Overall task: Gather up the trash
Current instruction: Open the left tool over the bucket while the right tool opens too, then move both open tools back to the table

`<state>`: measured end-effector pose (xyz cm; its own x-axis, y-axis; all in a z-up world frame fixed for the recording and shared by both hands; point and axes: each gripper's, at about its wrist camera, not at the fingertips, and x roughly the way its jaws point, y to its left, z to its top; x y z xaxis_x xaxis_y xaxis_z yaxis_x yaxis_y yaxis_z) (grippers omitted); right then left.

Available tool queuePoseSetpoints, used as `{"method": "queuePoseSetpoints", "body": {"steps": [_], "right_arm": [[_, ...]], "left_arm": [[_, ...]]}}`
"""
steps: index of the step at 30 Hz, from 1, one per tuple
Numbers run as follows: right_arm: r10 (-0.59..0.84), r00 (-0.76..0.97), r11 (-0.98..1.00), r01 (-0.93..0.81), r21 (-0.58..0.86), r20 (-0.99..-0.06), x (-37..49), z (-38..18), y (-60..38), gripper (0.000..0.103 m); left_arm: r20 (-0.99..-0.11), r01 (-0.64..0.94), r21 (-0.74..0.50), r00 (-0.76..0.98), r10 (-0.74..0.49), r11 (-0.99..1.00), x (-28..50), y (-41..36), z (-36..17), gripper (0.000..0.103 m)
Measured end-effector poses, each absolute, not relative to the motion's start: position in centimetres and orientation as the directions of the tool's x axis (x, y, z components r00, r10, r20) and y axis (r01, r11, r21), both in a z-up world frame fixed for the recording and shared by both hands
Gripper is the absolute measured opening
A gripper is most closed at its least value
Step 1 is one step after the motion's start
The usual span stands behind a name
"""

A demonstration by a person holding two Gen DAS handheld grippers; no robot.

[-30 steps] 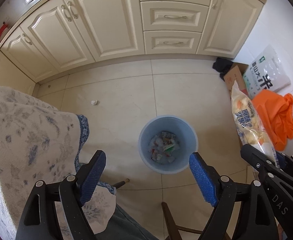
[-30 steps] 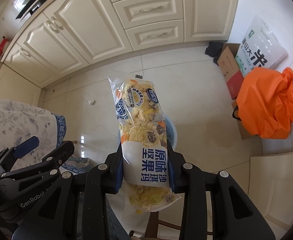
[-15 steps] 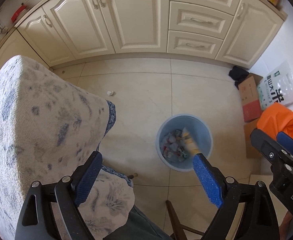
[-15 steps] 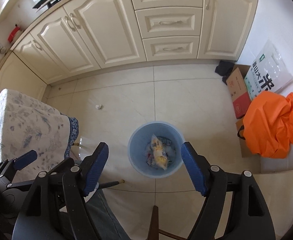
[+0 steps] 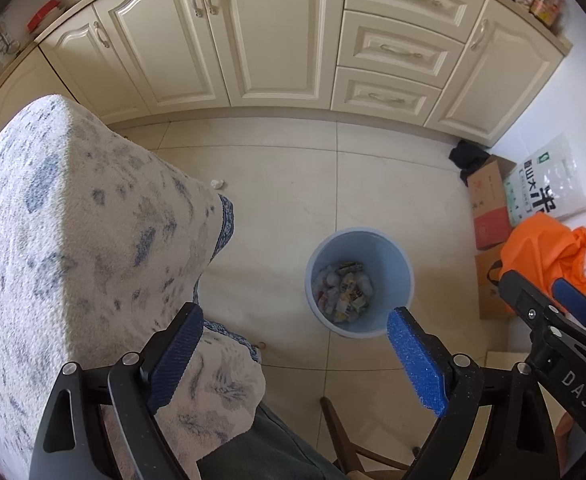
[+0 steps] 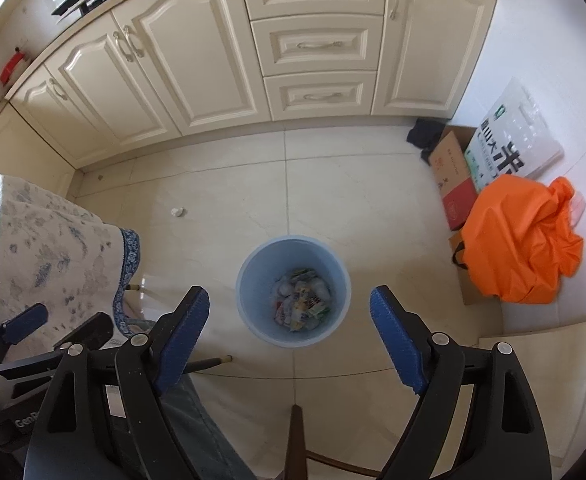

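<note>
Looking straight down past my right tongs [image 6: 289, 344], I see their blue pads spread wide with nothing between them; the jaws have just been opening. My left tongs [image 5: 293, 356] have likewise just been opening and hang parted and empty, their left pad over the floral tablecloth [image 5: 73, 240] that drapes the surface at the near left. A dark trouser leg [image 6: 197, 432] and a wooden chair frame [image 6: 295, 436] show nearest, under the tongs. Just beyond the fingertips, the pale blue waste bin [image 6: 249, 280] stands upright on the tiled floor [image 6: 221, 184], and the trash [image 6: 301, 300], a heap of crumpled wrappers, lies at its bottom. To the right, an orange bag [image 6: 521, 240] slumps against cardboard boxes [image 6: 453, 176], with a white rice sack [image 6: 513, 132] behind them. Farther left on the floor lies a small white scrap [image 6: 177, 212], well apart from the bin. Cream cabinets [image 6: 197, 52] close the far side.
</note>
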<state>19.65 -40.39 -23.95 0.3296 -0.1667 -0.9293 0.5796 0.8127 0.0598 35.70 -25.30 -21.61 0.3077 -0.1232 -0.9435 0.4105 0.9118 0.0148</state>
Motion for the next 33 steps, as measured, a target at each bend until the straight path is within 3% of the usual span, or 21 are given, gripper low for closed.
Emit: {"method": "queuePoseSetpoints", "body": {"steps": [3,19,33], "right_arm": [[-0.192,0.346,0.816,0.576,0.046,-0.919,19.2,-23.0,-39.8,0.092],[-0.173,0.488,0.883,0.462,0.085,-0.855,18.4,-17.3,-33.5,0.095],[-0.034,0.561,0.974,0.205,0.099,-0.827,21.6,-15.2,-22.6,0.098]], "left_arm": [[-0.936,0.403,0.014,0.328,-0.130,0.915,34.8,-24.2,-20.5,0.092],[-0.872,0.298,-0.018,0.462,-0.161,0.954,26.4,-14.2,-13.5,0.096],[-0.823,0.032,-0.049,0.565,-0.058,0.998,18.9,-0.2,-8.7,0.099]]}}
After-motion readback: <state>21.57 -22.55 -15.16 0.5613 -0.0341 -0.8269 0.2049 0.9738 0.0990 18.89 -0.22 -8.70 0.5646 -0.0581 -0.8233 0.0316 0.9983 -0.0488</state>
